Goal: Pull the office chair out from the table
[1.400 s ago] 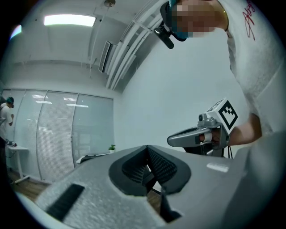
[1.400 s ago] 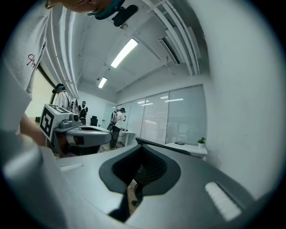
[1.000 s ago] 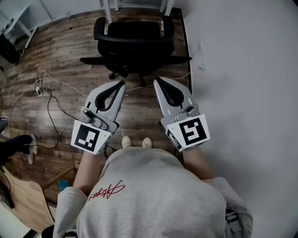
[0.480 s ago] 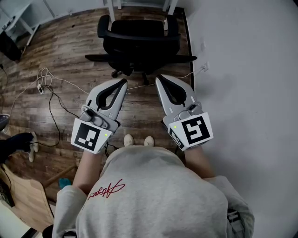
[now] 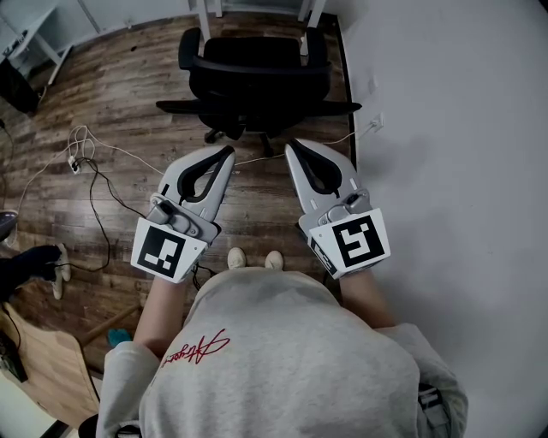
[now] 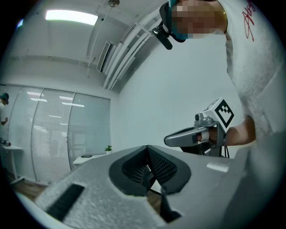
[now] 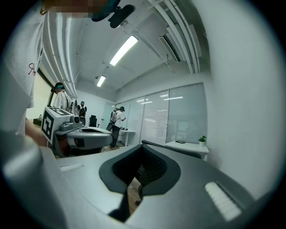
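The black office chair (image 5: pixel 257 77) stands at the upper centre of the head view on the wooden floor (image 5: pixel 128 111). Its back faces the person, and its seat points toward the white table legs (image 5: pixel 203 15) at the top edge. A white wall (image 5: pixel 445 137) fills the right of the frame. The left hand-held gripper (image 5: pixel 226 154) and the right hand-held gripper (image 5: pixel 289 148) sit side by side at mid-frame, both aimed at the chair. Each has its jaws together with nothing between them, and neither touches the chair. Loose cables (image 5: pixel 86 162) trail across the floor at the left.
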Available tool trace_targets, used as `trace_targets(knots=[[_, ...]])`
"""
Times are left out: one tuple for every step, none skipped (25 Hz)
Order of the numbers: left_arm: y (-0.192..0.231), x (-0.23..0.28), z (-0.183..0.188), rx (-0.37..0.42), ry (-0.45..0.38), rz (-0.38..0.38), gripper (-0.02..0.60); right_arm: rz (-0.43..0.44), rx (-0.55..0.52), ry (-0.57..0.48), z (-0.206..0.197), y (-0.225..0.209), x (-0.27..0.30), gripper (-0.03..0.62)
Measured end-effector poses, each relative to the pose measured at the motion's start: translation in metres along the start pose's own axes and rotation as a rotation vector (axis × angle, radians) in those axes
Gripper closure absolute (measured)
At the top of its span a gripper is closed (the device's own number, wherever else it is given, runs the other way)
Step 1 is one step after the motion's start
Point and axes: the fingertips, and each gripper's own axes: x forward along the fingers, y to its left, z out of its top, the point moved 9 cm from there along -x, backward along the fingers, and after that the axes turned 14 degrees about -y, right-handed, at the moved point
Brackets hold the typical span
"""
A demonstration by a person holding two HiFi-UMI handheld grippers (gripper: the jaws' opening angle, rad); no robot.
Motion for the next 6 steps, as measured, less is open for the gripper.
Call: trace_targets(knots=[[-0.0003,0.0,0.0001,-0.001,0.0,0.001,0.583,-0.005,0.003,-0.001,0.0003,-0.0004,-0.0006,0.592],[-0.0006,-0.0002,0.0007,-0.003,-0.002,0.003,0.583,-0.008,0.006,-0.002,0.0009,-0.0005,-0.0012,0.592],[-0.0009,-0.0006,0.0016,-0.005,-0.003,0.005,0.583,-0.011,0.007,-0.002,0.0015,-0.0002,-0.0018,0.592],[-0.0015,-0.0009,0.0025,-0.007,-0.005,0.007,0.583,-0.012,0.007,-0.002,0.0021,0.0001,-0.0023,0.592],[-0.0021,-0.0011,0.0034,-0.009,-0.007,0.009,0.583,-0.013,0.006,0.0,0.0026,0.0005,-0.003,0.592],[-0.0027,-0.0013,0.0042,-0.011,-0.009,0.01,0.583,-0.014,0.005,0.001,0.003,0.0009,-0.0036,0.592]])
